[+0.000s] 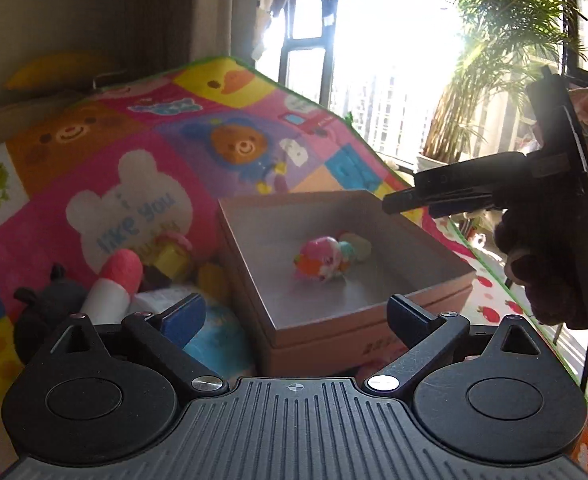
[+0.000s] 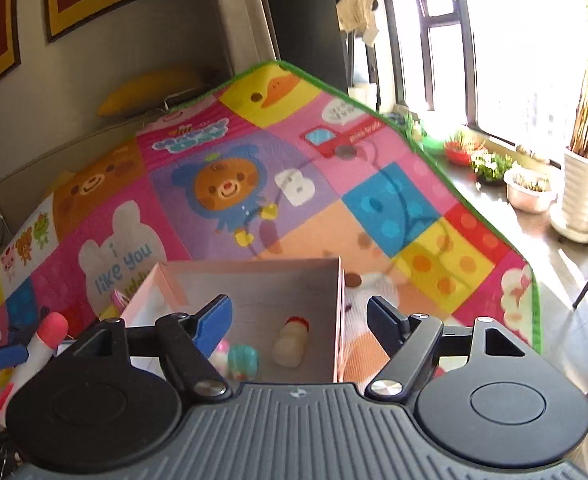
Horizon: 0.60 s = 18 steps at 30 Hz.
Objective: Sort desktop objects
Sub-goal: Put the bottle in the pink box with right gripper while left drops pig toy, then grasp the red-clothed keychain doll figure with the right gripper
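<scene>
From the left wrist we see our left gripper [image 1: 296,316] spread over the box's [image 1: 374,316] near corner; a pink toy [image 1: 322,262] lies inside. The right gripper [image 1: 410,196] hovers above the box's far corner, seemingly pressed together.

From the right wrist, our right gripper [image 2: 298,316] is spread, empty, above the box [image 2: 253,276]; a bottle toy [image 2: 291,342] lies inside.

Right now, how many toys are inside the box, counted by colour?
Pink-and-orange toy: 1
Teal toy: 1
Cream toy with a red cap: 1
Total in the box: 3
</scene>
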Each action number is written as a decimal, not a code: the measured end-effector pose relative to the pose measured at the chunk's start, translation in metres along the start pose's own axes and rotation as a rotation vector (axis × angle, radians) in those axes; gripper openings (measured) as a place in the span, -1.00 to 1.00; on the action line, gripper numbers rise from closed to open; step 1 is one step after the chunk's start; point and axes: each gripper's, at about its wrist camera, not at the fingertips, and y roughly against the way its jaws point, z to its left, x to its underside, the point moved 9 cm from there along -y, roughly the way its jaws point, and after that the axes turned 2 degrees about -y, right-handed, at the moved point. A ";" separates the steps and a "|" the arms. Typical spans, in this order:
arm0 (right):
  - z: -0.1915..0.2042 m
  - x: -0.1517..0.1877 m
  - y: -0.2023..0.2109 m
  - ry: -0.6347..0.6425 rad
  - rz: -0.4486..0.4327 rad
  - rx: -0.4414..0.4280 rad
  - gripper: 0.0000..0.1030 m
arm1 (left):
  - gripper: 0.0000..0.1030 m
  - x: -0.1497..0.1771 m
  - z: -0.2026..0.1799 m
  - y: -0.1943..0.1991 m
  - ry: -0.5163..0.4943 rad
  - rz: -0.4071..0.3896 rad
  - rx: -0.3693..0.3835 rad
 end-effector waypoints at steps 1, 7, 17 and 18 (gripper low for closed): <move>-0.003 0.008 -0.010 -0.029 0.036 -0.010 0.46 | 0.94 0.008 -0.003 -0.004 0.013 0.019 0.031; 0.015 0.025 -0.038 -0.017 0.101 -0.047 0.69 | 0.94 0.021 -0.010 -0.016 0.032 0.034 0.092; 0.069 0.008 -0.030 0.191 -0.053 0.034 0.67 | 0.97 0.042 0.037 0.043 0.001 -0.003 -0.119; 0.082 0.006 -0.017 0.250 -0.103 0.040 0.67 | 0.98 0.048 0.048 0.049 -0.019 0.013 -0.188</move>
